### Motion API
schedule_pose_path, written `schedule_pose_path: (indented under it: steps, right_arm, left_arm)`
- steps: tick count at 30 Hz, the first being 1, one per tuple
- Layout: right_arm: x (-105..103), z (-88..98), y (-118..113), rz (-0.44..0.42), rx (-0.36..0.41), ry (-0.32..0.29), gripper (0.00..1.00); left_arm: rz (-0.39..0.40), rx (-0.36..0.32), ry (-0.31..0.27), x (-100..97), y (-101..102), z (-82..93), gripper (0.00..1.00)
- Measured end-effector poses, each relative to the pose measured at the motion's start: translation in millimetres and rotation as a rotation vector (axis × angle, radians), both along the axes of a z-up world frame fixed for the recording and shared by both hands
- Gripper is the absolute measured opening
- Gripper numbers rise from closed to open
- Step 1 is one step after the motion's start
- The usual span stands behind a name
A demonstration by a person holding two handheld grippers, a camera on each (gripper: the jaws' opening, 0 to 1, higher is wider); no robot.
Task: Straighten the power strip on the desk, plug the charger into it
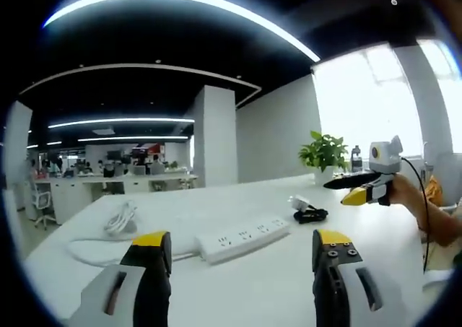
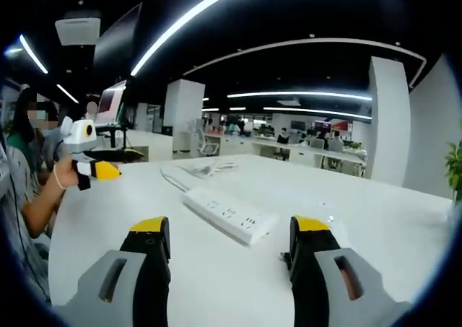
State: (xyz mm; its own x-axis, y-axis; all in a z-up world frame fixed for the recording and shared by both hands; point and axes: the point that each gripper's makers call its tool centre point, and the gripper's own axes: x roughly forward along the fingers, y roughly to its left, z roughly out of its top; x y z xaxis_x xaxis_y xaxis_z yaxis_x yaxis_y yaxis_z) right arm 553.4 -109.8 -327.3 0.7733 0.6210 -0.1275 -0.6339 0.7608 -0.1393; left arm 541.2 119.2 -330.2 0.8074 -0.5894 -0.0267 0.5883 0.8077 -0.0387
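Strip (image 1: 244, 237) sits skewed mid-desk (image 1: 260, 291), its cord running to the far edge, charger (image 1: 307, 210) just beside its end, and both grippers, left (image 1: 242, 258) and right (image 2: 229, 244), hover spread and empty (probably lining up to square it first).

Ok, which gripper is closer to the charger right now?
Right. The right gripper has the charger just beside its jaw tip; the left gripper is farther back, with the power strip lying in between.
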Motion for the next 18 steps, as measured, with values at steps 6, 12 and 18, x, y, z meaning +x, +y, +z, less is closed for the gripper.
schedule_pose_path:
  steps: [6,12,18]
  right_arm:
    - [7,-9.0,-15,-0.035,0.001,0.009,0.67]
    - [17,-15.0,-28,-0.062,-0.016,0.009,0.67]
    - [28,-19.8,-33,-0.063,-0.027,0.026,0.67]
  left_arm:
    - [0.009,-0.01,0.013,-8.9,1,-7.3,0.81]
    - [0.035,-0.019,0.029,-19.6,7,-15.2,0.81]
    - [0.037,-0.055,0.042,-25.3,11,-18.6,0.81]
